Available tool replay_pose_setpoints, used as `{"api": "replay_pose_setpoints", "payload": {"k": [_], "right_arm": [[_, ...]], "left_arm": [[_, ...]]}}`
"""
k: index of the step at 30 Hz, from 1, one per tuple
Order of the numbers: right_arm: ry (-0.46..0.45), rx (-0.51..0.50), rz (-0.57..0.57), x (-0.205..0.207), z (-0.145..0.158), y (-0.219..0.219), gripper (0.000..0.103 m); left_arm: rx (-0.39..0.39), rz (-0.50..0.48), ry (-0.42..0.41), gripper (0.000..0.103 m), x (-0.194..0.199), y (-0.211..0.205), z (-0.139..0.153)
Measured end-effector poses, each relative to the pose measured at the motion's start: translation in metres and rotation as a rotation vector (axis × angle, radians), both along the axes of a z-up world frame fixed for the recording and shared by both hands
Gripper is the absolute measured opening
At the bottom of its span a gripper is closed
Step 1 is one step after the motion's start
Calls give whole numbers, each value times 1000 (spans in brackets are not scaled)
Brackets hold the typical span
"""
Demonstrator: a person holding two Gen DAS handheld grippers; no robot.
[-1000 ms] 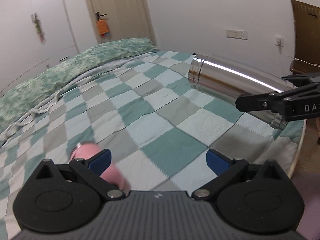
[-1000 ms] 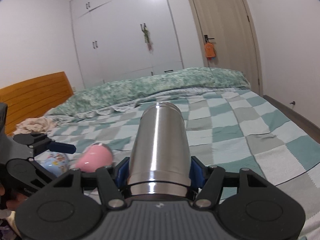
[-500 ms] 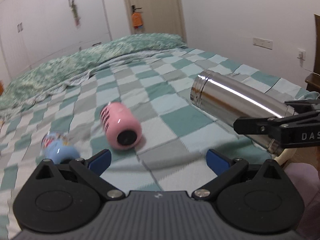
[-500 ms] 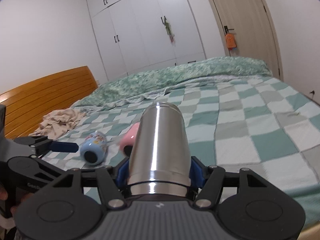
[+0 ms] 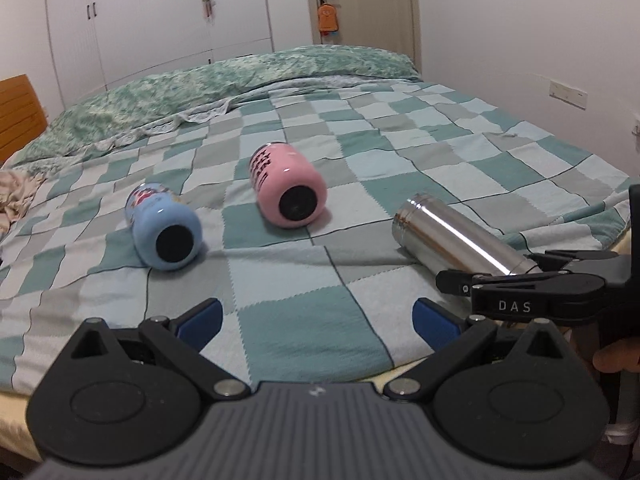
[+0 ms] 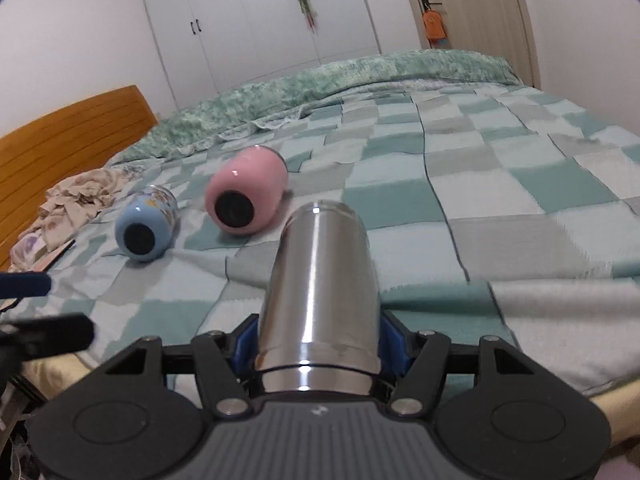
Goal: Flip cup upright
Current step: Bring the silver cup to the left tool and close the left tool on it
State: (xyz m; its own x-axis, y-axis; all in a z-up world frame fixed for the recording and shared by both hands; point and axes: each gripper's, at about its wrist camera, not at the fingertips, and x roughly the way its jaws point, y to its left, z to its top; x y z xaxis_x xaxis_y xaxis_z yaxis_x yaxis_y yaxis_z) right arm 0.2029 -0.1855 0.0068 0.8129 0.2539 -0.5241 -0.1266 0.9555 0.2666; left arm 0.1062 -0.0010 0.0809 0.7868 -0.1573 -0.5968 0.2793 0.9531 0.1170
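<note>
The steel cup (image 6: pixel 320 284) is on its side w/ its far end low over the checkered blanket (image 6: pixel 500 216), near the bed's front edge. The right gripper (image 6: pixel 318 344) is clenched on it close to the near end, blue pads pressed on both sides of the body. Whether that far end touches the cloth or hangs just above it, can't tell from either view.

My read: the step in hand is tipping it up to stand. To do that well, swing the wrist so the cup's axis goes vertical, keep the squeeze firm (polished metal, prob. slippery), and put the base down flat on a smooth patch of blanket, not on a fold. Soft bedding gives, so let go only once it sits steady.

The left gripper (image 5: pixel 316 318) hangs apart, fingers spread wide, nothing between them.

Further in lie a pink cup (image 5: pixel 289 190) and a blue cup (image 5: pixel 164 229), both on their sides, dark ends toward us, near each other but apart.

The left wrist view shows the steel cup side-on, so its tilt is plain, and the person's fingers (image 5: pixel 616 360) on the right tool. The right wrist view looks along the cup, shows the pad contact, plus the wooden headboard (image 6: pixel 60 152) & crumpled cloth (image 6: pixel 76 200) at left.
</note>
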Motion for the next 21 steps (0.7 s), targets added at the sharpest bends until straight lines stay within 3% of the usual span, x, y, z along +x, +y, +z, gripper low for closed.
{"api": "replay_pose_setpoints", "payload": {"k": [9, 14, 17, 21], "right_arm": [[11, -17, 13, 2, 2, 1, 63], [-22, -4, 48, -7, 13, -8, 94], [-73, -10, 60, -15, 26, -18, 103], [-129, -17, 77, -26, 41, -38, 103]], "left_arm": [[-16, 49, 1, 103, -4, 4, -1], [-15, 54, 3, 103, -4, 3, -1], [-17, 50, 2, 103, -4, 1, 0], [-12, 43, -4, 103, -7, -9, 4]]}}
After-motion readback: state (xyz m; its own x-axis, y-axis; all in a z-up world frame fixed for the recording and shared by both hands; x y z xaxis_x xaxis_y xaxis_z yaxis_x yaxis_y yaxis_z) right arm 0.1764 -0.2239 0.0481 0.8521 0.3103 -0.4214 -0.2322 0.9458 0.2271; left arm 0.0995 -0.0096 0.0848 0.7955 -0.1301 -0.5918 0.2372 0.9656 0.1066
